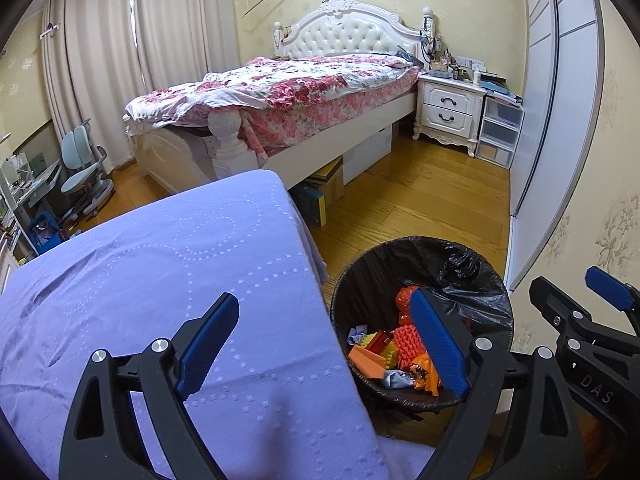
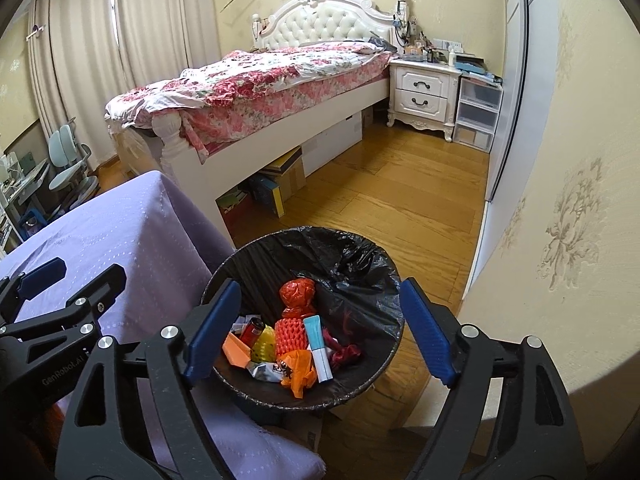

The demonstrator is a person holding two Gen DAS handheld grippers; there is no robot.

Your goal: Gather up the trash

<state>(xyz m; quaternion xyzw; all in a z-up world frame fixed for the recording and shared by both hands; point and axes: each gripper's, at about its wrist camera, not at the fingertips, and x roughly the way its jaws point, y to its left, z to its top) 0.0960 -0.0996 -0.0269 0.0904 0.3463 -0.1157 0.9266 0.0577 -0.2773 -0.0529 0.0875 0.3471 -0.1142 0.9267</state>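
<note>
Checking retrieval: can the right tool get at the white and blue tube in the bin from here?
Probably yes. The right tool is open above the bin, and the tube lies on top of the trash, uncovered; only the bag's folds crowd its far side.

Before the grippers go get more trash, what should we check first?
1. Left gripper open with nothing in it: ok.
2. Right gripper open with nothing in it: ok.
3. Trash bin upright with its black bag in place: ok.
4. Trash lies inside the bin, like the white tube and orange foam net: ok.
5. Room left in the bin for more: ok.
6. More trash left on the purple tablecloth: cannot tell, none shows on the visible part.
</note>
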